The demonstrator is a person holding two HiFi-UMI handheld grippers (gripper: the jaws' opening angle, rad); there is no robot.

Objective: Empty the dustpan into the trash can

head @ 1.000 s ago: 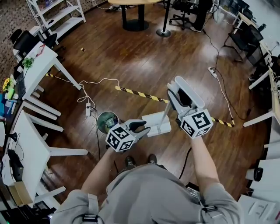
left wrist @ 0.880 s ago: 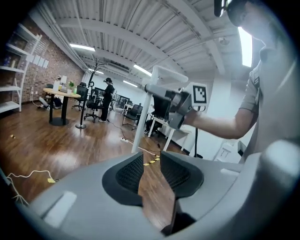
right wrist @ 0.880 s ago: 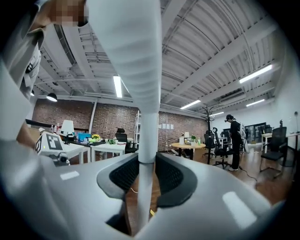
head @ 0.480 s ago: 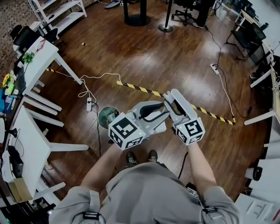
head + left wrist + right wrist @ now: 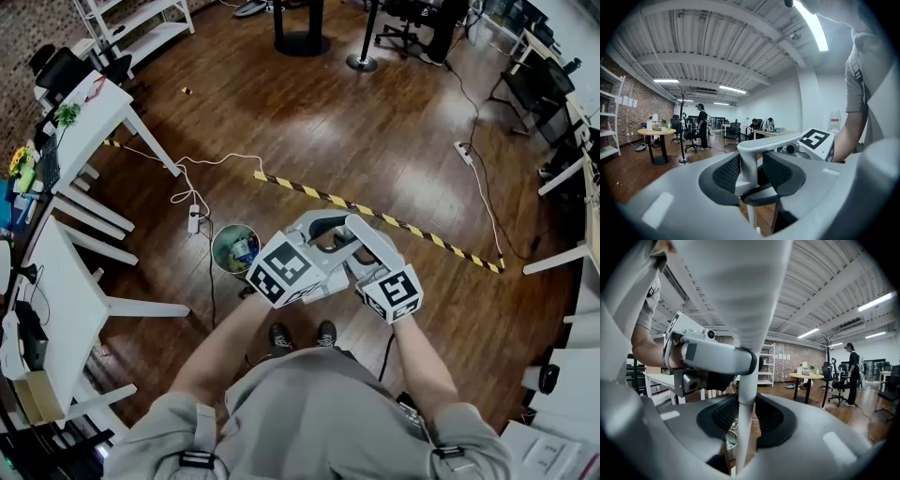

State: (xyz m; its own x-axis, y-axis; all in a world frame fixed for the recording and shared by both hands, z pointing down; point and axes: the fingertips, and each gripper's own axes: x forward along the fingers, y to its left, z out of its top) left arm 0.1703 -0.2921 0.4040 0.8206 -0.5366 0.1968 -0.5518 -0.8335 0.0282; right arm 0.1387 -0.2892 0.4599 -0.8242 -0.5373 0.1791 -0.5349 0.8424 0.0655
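The white dustpan's long handle (image 5: 746, 380) stands upright between the jaws of my right gripper (image 5: 746, 420), which is shut on it. My left gripper (image 5: 752, 173) has the same handle (image 5: 748, 176) between its jaws. They are opening, and a dark gap shows on the handle's right side. In the head view the left gripper (image 5: 323, 236) and right gripper (image 5: 361, 239) meet tip to tip at mid-frame, hiding the pan below them. The small round trash can (image 5: 234, 248) stands on the floor just left of them, with rubbish inside, and shows low in the right gripper view as the trash can (image 5: 731, 439).
White desks (image 5: 70, 122) line the left side, with a power strip and cable (image 5: 193, 223) beside the can. Black-and-yellow floor tape (image 5: 412, 230) runs behind the grippers. A round table base (image 5: 300, 42) and office chairs stand further off. A person (image 5: 701, 126) stands far back.
The left gripper rose and swung right onto the handle. The right gripper sank and came left to meet it. The pan, seen on the floor before, is now hidden under them.
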